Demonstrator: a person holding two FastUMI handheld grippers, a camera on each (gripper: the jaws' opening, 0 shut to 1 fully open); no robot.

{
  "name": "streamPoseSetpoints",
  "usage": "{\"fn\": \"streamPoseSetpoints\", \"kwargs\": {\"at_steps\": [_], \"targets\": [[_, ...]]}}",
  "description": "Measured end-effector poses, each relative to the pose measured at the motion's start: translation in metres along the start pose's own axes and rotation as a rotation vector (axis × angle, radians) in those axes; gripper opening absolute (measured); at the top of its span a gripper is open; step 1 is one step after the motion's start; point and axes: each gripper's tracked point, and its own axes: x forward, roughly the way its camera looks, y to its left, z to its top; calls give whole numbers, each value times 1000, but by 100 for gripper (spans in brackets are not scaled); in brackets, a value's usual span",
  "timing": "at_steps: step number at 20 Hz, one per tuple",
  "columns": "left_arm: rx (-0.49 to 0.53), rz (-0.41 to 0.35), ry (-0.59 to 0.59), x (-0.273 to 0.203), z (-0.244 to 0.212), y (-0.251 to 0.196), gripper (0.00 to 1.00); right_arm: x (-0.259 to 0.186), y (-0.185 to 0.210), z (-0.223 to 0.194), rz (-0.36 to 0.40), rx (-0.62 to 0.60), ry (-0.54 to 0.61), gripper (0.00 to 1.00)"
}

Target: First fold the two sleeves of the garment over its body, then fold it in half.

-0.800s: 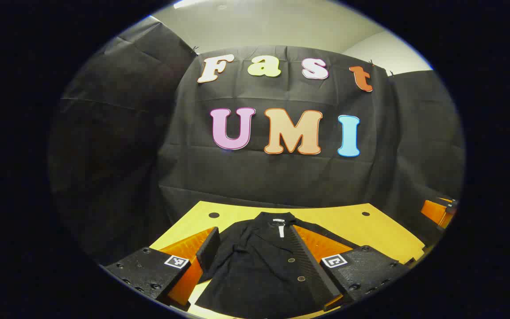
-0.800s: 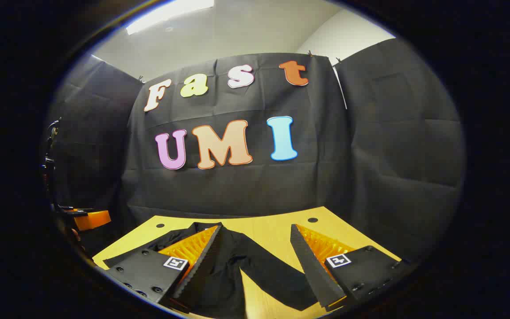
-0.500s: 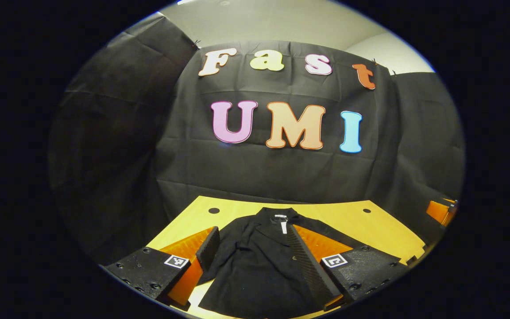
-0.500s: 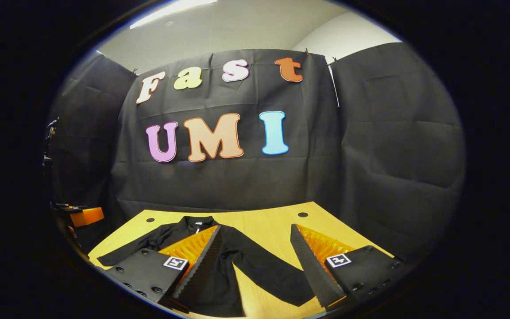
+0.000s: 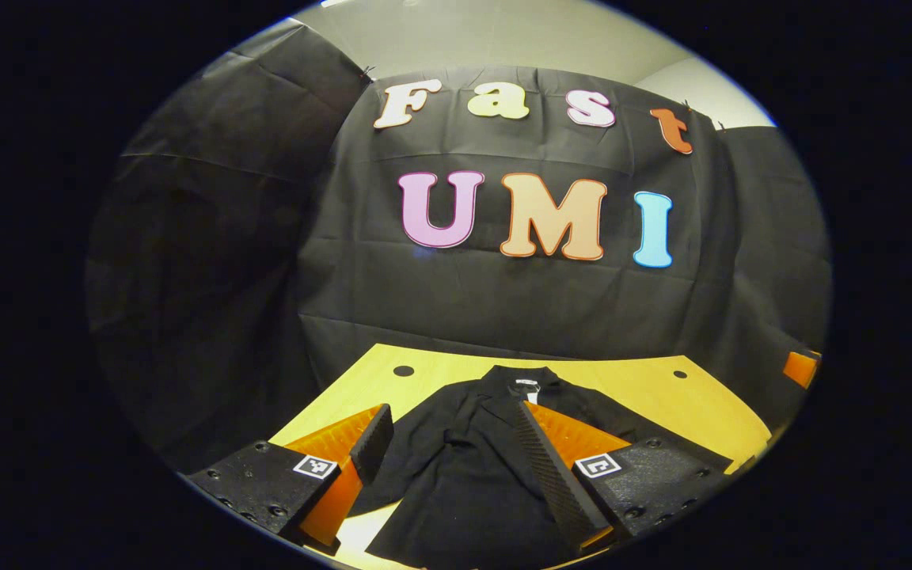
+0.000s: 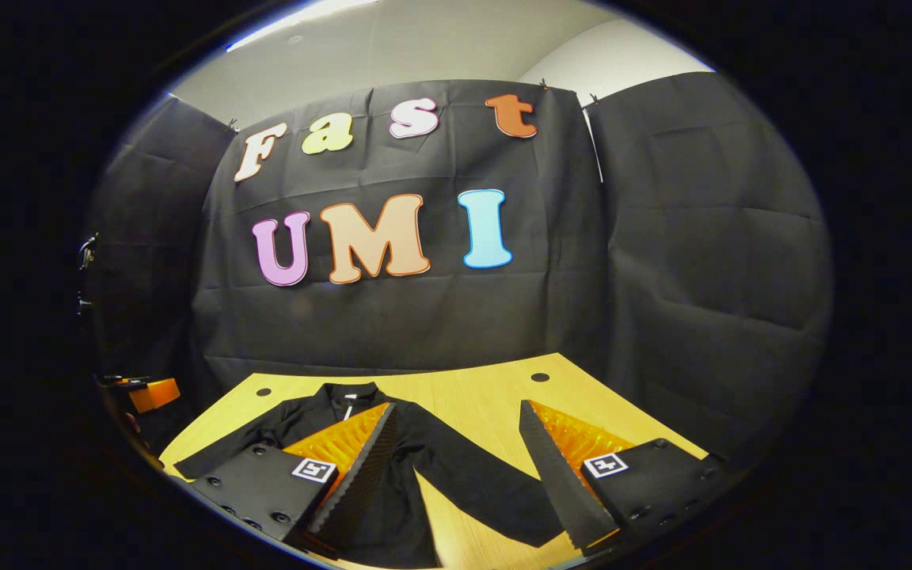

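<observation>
A black buttoned garment [image 5: 464,467] lies spread flat on the yellow table [image 5: 638,388], its collar toward the far wall. My left gripper [image 5: 444,431] stands open above the garment's body, nothing between its fingers. In the right gripper view the same garment [image 6: 393,459] shows with one sleeve [image 6: 480,483] stretched out toward the near right and the other sleeve [image 6: 234,447] out to the left. My right gripper [image 6: 456,431] hangs open over that near-right sleeve, holding nothing.
The table [image 6: 472,396] has two small round holes [image 6: 540,377] near its far edge. Black cloth walls close the booth behind and beside it. At the left edge of the right gripper view the other gripper's body [image 6: 151,393] shows.
Both grippers have tilted slightly down and forward, so the table and garment sit higher in the views. The garment has not moved and both grippers stay open.
</observation>
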Motion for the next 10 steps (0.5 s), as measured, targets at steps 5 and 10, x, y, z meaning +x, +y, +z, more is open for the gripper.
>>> {"fn": "streamPoseSetpoints", "kwargs": {"at_steps": [5,10], "targets": [[15,10,-20,1,7,0,93,9,1,5,26,-12,3,94],[28,70,-7,1,6,12,93,17,1,-2,39,-22,32,94]]}}
